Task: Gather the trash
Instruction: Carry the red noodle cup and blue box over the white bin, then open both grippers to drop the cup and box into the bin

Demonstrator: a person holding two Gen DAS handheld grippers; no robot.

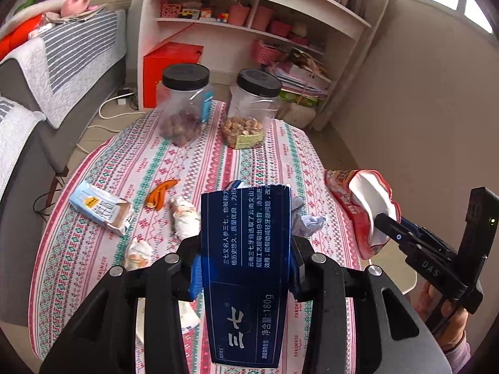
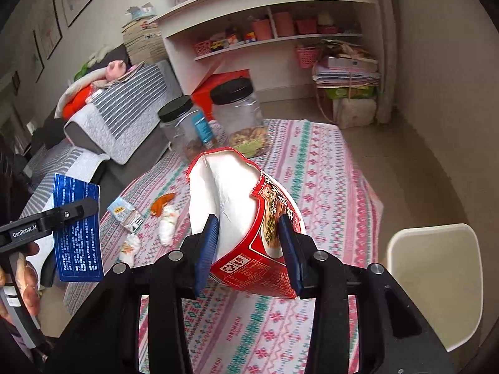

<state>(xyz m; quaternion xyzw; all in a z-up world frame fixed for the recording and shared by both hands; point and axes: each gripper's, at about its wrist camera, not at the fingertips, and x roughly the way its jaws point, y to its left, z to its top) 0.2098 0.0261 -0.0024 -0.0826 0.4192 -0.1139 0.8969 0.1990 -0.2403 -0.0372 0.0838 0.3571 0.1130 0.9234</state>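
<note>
**Both grippers loaded, more litter waiting on the tablecloth**

The left gripper [image 1: 246,258] is clamped on a dark blue toothpaste box [image 1: 246,268], its blue pads pressing the box's two long sides; the box stands up out of the jaws, lifted clear of the patterned tablecloth [image 1: 149,162]. The right gripper [image 2: 249,249] is closed on a crushed red noodle cup [image 2: 246,215], one pad against the white inside, the other on the printed outer wall, and the cup too hangs above the cloth.

Still lying on the tablecloth, all on the near side of the two black-lidded jars [image 1: 187,103]: a torn light blue carton [image 1: 99,205] toward the sofa side, a strip of orange peel [image 1: 160,193] beside it, several crumpled white tissues [image 1: 187,218] nearer the left gripper, and a bluish paper wad [image 1: 307,222] just behind the toothpaste box.

The step in hand looks like carrying off a first pair of pickups. No bin shows in either view, so the next move calls for finding where the trash goes, releasing both items there, then returning for the smaller, softer scraps, which will want a narrow, low pinch close to the cloth.
</note>
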